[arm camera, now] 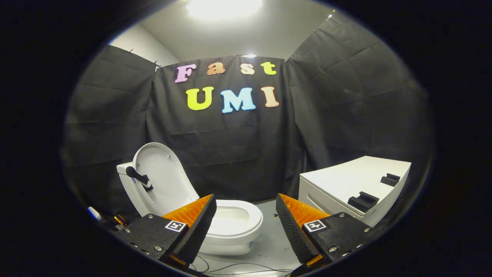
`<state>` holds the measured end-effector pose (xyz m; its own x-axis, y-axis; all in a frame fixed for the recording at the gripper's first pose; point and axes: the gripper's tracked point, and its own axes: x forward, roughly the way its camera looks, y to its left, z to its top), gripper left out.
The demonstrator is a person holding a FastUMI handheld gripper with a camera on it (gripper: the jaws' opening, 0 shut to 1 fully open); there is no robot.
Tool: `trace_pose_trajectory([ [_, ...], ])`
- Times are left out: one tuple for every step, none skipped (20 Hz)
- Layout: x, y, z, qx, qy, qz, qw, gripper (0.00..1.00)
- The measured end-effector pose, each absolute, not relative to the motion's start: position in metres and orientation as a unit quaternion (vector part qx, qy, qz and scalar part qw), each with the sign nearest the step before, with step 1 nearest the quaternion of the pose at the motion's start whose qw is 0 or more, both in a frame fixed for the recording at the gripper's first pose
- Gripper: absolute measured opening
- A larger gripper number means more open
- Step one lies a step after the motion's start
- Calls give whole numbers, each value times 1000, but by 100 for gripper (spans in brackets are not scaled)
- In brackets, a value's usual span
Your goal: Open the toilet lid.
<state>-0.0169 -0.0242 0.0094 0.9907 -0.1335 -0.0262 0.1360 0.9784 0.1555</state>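
Standing raised, one toilet lid (163, 177); gripper (246, 215) fingers apart, holding nothing.

Grey floor (269, 246) bears toilet (230, 227), white cabinet (346, 188), cables (238, 267).

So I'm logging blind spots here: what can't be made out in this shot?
- Toilet: near bowl side sits behind a finger of the open, empty gripper.
- Small items on the floor beside the raised lid: too small, partly cut off.
- White cabinet: its front is cut off.
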Motion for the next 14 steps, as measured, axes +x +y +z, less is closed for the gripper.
trace_pose_trajectory([
  [-17, -25, 10, 79, 6, -69, 994, 95],
  [-17, -27, 8, 78, 5, -70, 994, 95],
  [-17, -27, 7, 77, 6, -70, 995, 95],
  [-17, -27, 6, 76, 7, -72, 995, 95],
  [-17, -28, 6, 74, 9, -72, 995, 95],
  [-17, -28, 4, 73, 11, -71, 995, 95],
  [-17, -27, 3, 71, 13, -71, 995, 95],
  [-17, -27, 2, 70, 13, -71, 995, 95],
  [-17, -26, 3, 70, 13, -69, 995, 95],
  [-17, -25, 1, 72, 14, -68, 995, 95],
  [-17, -25, 2, 74, 13, -67, 995, 95],
  [-18, -24, 3, 75, 11, -66, 995, 95],
  [-18, -25, 4, 77, 9, -67, 995, 95],
  [-17, -26, 3, 79, 9, -68, 995, 95],
])
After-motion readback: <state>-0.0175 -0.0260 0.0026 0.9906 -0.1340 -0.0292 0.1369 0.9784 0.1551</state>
